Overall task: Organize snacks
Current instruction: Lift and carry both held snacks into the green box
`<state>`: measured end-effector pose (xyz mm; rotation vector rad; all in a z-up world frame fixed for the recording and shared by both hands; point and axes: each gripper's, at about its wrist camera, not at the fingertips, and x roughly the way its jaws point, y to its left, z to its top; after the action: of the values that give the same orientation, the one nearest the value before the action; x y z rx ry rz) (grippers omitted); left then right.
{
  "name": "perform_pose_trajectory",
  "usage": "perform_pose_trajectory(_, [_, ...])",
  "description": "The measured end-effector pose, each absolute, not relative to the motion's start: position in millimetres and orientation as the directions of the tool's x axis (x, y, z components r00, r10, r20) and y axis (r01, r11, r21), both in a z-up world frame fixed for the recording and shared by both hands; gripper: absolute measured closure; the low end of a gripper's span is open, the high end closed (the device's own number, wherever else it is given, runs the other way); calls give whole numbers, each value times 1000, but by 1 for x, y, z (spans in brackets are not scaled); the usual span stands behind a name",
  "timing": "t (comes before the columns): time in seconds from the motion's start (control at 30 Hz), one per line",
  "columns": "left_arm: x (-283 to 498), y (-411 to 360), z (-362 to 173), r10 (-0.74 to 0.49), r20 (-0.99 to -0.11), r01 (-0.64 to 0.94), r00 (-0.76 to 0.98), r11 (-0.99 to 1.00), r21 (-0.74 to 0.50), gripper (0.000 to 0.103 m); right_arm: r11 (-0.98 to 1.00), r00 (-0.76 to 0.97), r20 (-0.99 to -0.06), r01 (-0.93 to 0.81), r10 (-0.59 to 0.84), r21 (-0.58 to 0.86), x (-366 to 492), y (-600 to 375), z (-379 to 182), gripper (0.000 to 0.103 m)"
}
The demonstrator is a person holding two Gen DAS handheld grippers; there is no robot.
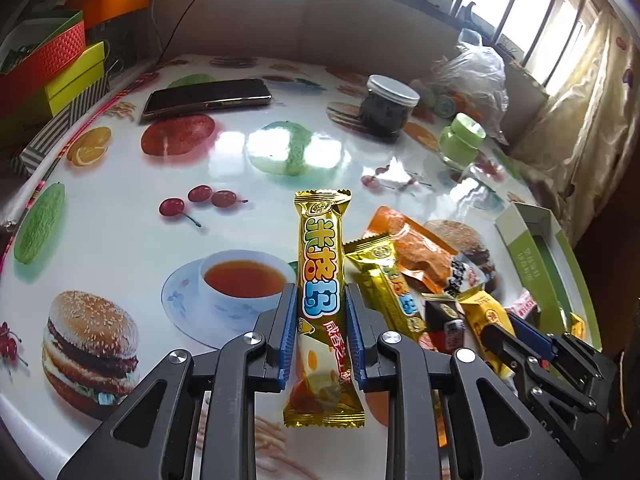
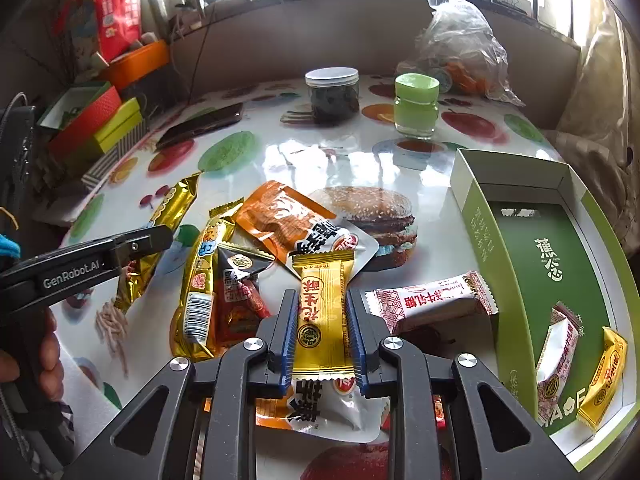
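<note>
My left gripper (image 1: 322,300) is shut on a long gold snack bar (image 1: 322,280) and holds it above the table; it also shows in the right wrist view (image 2: 160,220). My right gripper (image 2: 322,308) is shut on a yellow peanut candy (image 2: 322,312) over a pile of snacks: an orange packet (image 2: 280,216), a second gold bar (image 2: 200,288), a dark triangular packet (image 2: 236,292) and a white-red candy (image 2: 432,300). The green box (image 2: 516,248) to the right holds two candies (image 2: 560,356).
The table has a printed food-pattern cover (image 1: 120,208). A phone (image 1: 208,96), a dark jar (image 2: 332,94), a green-lidded jar (image 2: 416,104) and a plastic bag (image 2: 460,48) lie at the far side. Coloured boxes (image 1: 52,68) stack at the left.
</note>
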<state>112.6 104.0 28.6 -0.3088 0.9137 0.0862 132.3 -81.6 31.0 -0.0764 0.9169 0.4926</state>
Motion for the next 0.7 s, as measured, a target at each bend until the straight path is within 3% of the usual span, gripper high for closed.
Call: perform_pose_trajectory(0.7, [87, 69, 55, -119, -742, -72, 660, 973, -219, 79, 896, 566, -724, -411, 395, 168, 113, -102, 55, 81])
